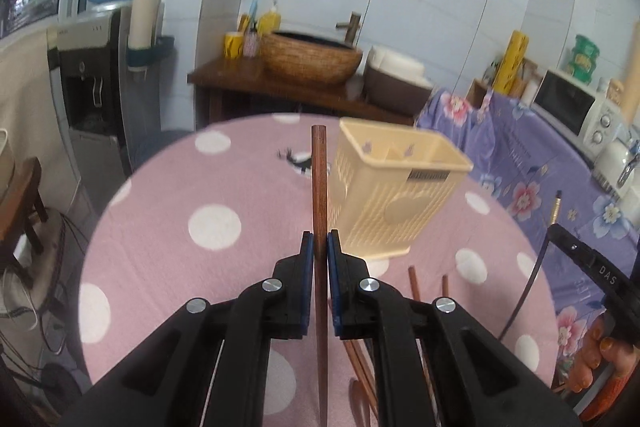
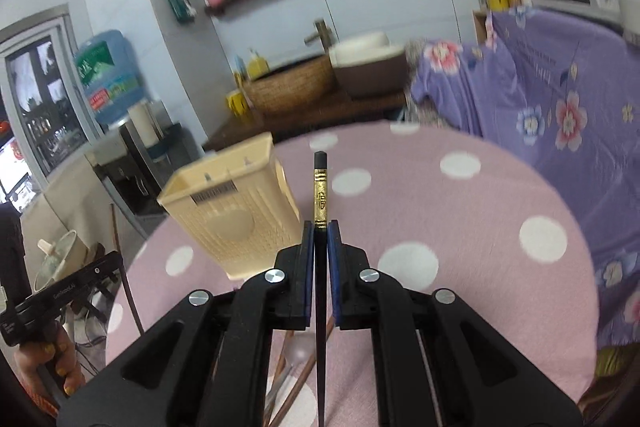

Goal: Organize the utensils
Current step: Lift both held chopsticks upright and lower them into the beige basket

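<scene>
Your left gripper (image 1: 320,239) is clamped on a brown wooden chopstick (image 1: 319,179), blue pads (image 1: 307,267) pressed vs its sides; the stick runs straight fwd between the fingers, its squared end up over the pink polka-dot tablecloth (image 1: 168,195), its thin end trailing back under the gripper body. Your right gripper (image 2: 320,229) is clamped on a black chopstick (image 2: 320,187) w/ a gold band just ahead of the pads, dark cap at the far tip. The cream utensil holder (image 1: 394,187) stands upright on the tablecloth, just right of the wooden stick in the left wrist view & left of the black stick in the right wrist view (image 2: 236,211); it has perforated walls, a plain round patch on the front, a dark label near the rim, open top w/ an inner divider. Neither stick touches the holder as far as the views show. More brown chopsticks (image 1: 414,283) lie on the cloth behind the holder, near you, partly hidden by the left gripper; in the right wrist view some loose utensils (image 2: 296,359) lie under the gripper, blurred, a pale spoon-like bowl among them. Bkgd: woven basin (image 1: 310,57) on a dark wood counter, floral purple cover (image 1: 532,163), white microwave (image 1: 572,107), water dispenser (image 1: 88,83)
</scene>
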Action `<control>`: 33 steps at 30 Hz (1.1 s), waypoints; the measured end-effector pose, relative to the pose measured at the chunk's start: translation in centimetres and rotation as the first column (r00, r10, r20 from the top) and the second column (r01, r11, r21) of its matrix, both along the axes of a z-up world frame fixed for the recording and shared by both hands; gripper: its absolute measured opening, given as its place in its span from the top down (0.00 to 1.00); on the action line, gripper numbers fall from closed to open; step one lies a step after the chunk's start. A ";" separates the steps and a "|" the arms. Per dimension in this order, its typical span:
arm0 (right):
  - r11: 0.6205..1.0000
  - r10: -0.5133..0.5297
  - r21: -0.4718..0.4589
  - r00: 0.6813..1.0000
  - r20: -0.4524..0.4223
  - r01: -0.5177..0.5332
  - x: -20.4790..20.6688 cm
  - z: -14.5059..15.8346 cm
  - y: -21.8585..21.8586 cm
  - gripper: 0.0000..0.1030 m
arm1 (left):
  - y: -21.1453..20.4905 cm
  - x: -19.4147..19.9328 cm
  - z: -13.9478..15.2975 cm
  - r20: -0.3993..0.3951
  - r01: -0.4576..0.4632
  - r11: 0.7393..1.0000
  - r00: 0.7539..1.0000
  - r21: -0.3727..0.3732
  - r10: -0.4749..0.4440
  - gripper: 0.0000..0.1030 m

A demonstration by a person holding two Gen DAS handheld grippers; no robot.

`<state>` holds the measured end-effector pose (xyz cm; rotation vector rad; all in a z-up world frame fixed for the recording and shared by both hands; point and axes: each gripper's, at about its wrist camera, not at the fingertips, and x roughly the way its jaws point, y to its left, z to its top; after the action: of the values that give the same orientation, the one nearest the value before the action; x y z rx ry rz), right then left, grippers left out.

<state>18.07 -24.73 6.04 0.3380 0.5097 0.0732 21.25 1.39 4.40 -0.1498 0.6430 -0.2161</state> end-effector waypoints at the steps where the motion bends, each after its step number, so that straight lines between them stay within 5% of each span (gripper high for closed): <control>1: 1.000 -0.002 -0.016 1.000 0.021 0.002 -0.3 0.7 -0.1 0.93 | 0.1 -0.1 0.6 0.019 -0.003 1.000 1.000 0.002 0.003 0.92; 21: 0.997 0.014 -0.080 0.996 0.089 -0.007 -0.8 4.9 -0.4 0.93 | 1.4 -0.6 5.0 0.116 -0.015 1.000 0.993 -0.002 0.016 0.92; 33: 0.998 0.050 -0.058 0.962 0.270 -0.036 4.1 19.0 1.9 0.93 | -2.0 3.6 17.8 0.289 0.009 1.000 0.957 -0.028 -0.001 0.92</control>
<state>22.14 -22.81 25.05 0.2597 0.2469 0.1459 24.83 -0.64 22.15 -0.1409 0.3484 -0.2467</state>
